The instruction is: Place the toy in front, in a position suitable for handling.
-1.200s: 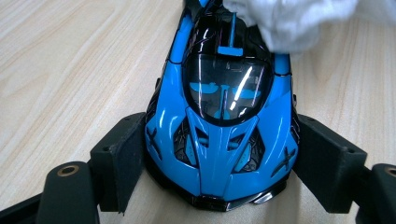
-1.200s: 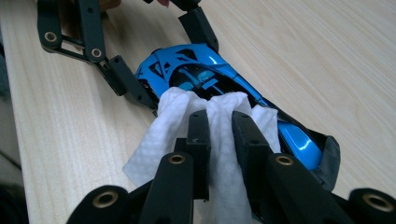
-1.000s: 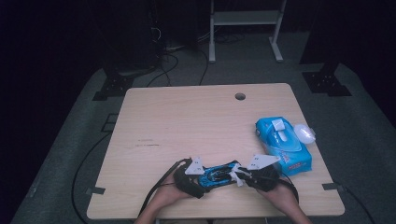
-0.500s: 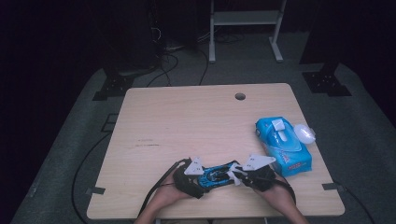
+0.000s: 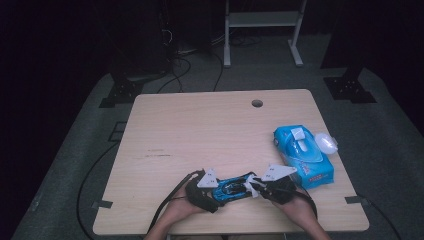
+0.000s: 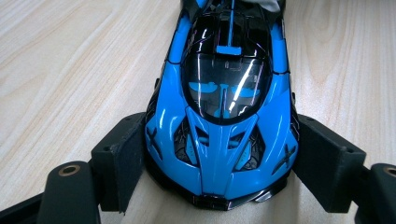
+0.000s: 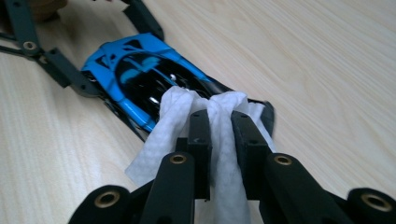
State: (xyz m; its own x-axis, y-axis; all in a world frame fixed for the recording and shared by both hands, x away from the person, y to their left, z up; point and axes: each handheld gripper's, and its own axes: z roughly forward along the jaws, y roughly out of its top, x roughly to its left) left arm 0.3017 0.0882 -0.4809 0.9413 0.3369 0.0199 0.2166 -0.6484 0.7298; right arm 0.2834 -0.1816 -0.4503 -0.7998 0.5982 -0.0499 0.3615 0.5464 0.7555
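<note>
A blue and black toy car (image 5: 232,188) lies on the wooden table (image 5: 210,130) near its front edge. My left gripper (image 6: 219,163) is shut on the car's nose (image 6: 219,140), one pad on each side, and holds it flat on the wood. In the high view this left gripper (image 5: 216,192) sits at the car's left end. My right gripper (image 7: 219,121) is shut on a white wet wipe (image 7: 187,126) and presses it on the rear of the car (image 7: 135,74). From above, the right gripper (image 5: 256,188) meets the car's right end.
A blue pack of wet wipes (image 5: 302,155) lies at the table's right side, with a white lid or pad (image 5: 327,143) beside it. A cable hole (image 5: 257,103) is in the far part of the tabletop. Cables trail off the front left edge.
The right gripper with the wipe has shifted slightly along the car's rear. The left gripper and the car have stayed put.
</note>
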